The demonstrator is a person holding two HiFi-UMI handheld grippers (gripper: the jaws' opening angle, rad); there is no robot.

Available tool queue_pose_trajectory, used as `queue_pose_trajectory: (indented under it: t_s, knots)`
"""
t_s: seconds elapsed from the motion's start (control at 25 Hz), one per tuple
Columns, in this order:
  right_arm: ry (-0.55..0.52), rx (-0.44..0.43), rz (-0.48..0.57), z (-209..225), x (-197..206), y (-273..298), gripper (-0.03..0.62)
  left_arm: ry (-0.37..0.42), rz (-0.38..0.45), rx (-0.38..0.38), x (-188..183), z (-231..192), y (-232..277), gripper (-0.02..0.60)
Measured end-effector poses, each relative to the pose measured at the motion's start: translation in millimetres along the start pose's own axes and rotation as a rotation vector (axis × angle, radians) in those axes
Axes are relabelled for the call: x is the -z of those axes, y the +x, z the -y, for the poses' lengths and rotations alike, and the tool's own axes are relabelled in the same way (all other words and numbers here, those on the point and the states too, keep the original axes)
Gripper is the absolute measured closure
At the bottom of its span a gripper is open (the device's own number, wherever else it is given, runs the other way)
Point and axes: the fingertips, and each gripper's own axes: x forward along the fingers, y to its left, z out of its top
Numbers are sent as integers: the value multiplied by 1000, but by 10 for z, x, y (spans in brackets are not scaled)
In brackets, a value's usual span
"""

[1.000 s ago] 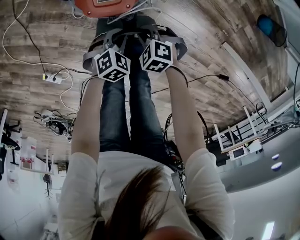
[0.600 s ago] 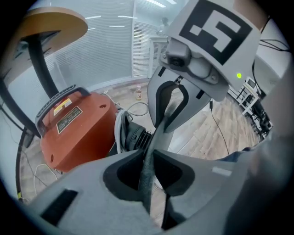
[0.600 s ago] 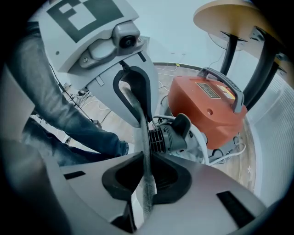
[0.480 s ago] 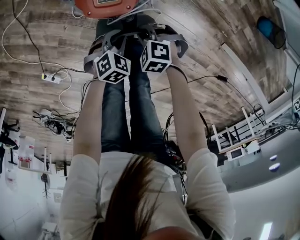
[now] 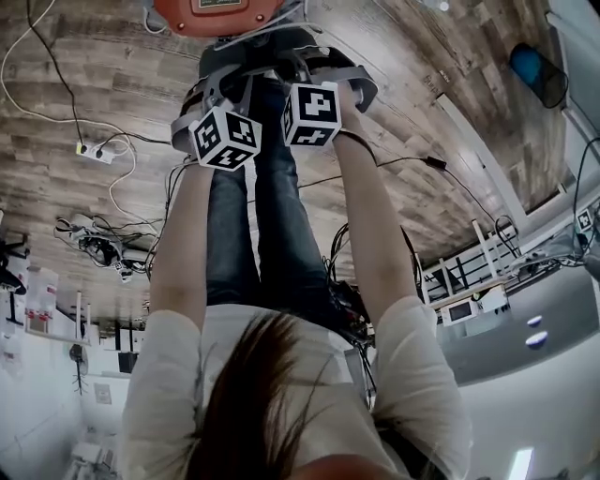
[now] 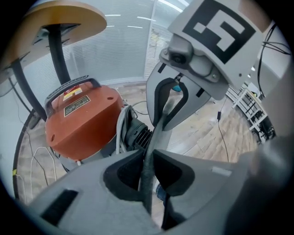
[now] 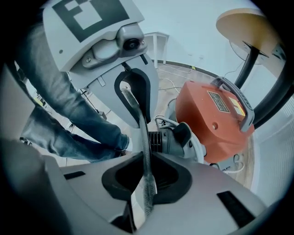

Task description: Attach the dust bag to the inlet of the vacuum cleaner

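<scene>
A: Wood floor. Orange vacuum cleaner standing on it, at the person's feet.
B: Grippers?
A: Left gripper and right gripper face each other just above it, each clamped on the dust bag. It shows as a thin grey band stretched between them.

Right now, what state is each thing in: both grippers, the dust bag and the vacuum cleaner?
Dust bag: held between both grippers, not attached.
Left gripper: jaws shut on the dust bag.
Right gripper: jaws shut on the dust bag.
Vacuum cleaner: on the floor, no bag fitted.
</scene>
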Motion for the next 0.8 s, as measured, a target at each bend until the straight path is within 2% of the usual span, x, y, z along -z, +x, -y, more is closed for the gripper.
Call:
queue_pose_trajectory:
  t_s: [0.32, 0.48, 0.64, 0.8]
  knots:
    - [224, 19, 73, -2, 94, 32, 543, 202, -54, 63, -104, 10, 40, 512]
    - [310, 36, 89, -18, 119, 34, 542, 251, -81, 85, -141, 8, 56, 511]
    - [283, 49, 83, 0, 103, 32, 542, 235, -78, 75, -130, -16, 52, 509]
    - [166, 44, 52, 30, 54, 17, 542, 124, -48, 29, -86, -44, 26, 509]
